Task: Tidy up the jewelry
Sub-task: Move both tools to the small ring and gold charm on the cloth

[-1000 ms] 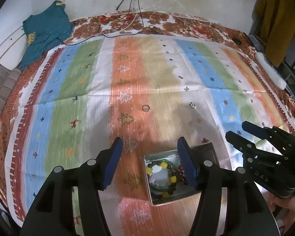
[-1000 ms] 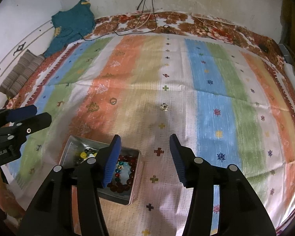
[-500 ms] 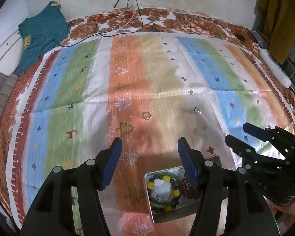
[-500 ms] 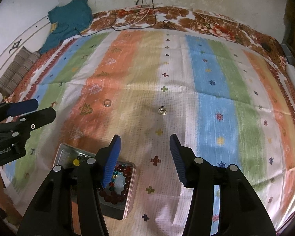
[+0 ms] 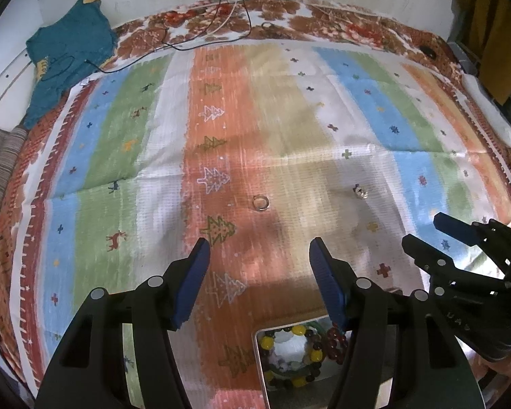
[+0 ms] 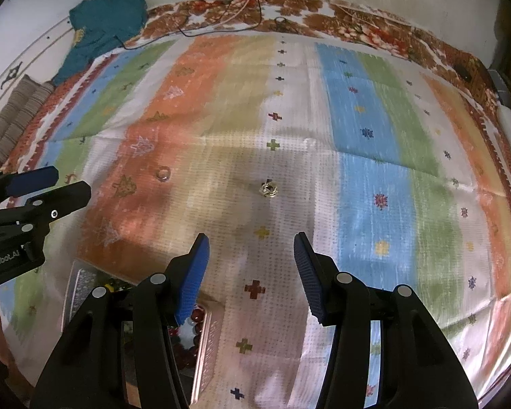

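White lettering "enRobot.AI" on black body of left claw point(image 6: 34, 197), seen at left edge of right wrist view; first letters cut off by frame edge. Faint embossed marks on body of right claw point(image 5: 460, 245), near lower right of left wrist view, too blurred to read. No other legible text.

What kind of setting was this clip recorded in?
Probably a bedroom at home: a bed under a striped blanket, with a teal garment and cables lying by the wall. Both grippers, left and right, hang open above it.
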`<state>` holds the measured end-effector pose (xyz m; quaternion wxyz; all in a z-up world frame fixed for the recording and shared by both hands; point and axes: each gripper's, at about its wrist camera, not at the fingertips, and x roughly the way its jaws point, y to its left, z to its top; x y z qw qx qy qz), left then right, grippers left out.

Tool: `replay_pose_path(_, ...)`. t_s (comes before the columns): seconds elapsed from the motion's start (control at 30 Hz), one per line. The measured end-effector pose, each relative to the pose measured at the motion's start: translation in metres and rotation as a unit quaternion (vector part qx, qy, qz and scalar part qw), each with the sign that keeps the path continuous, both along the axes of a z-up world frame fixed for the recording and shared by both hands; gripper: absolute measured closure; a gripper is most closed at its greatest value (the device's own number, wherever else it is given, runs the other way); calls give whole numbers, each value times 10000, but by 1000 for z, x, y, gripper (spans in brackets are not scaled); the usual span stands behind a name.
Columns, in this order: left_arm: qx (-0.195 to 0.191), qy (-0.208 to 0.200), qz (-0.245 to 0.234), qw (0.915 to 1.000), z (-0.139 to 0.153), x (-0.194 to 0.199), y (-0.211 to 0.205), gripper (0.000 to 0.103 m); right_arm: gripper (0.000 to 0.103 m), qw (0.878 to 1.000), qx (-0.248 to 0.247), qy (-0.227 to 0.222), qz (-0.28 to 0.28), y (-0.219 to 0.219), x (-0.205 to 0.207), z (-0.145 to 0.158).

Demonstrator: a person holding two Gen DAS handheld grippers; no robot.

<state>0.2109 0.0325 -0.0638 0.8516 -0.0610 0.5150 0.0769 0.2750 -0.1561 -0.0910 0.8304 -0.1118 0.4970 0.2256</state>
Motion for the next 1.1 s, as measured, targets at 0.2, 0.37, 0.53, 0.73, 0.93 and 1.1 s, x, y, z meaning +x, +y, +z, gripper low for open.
replay_pose_path(0.2,-15,77,-10,10000,-6,11,3,42,48,10000,-52,47,2,3,8,-5)
replay_pose_path(0.37,-7,222,-64,9997,-17,22,3,42,48,9998,-138,153,17,7,16,-14)
replay_pose_path(0.53,-34,388,-73,9992,-29,32,7,42,48,9995,-175,266,-45,7,27,-22)
replay_pose_path(0.73,-70,548,-20,9985,-45,45,15,42,48,9990,-243,367,-73,10,38,-32)
replay_pose_path(0.93,-114,631,-151,9978,-53,59,14,42,48,9986,-370,369,-49,15,48,-41)
replay_pose_path(1.1,-118,759,-232,9968,-63,68,12,42,48,9978,-480,443,-70,19,60,-51)
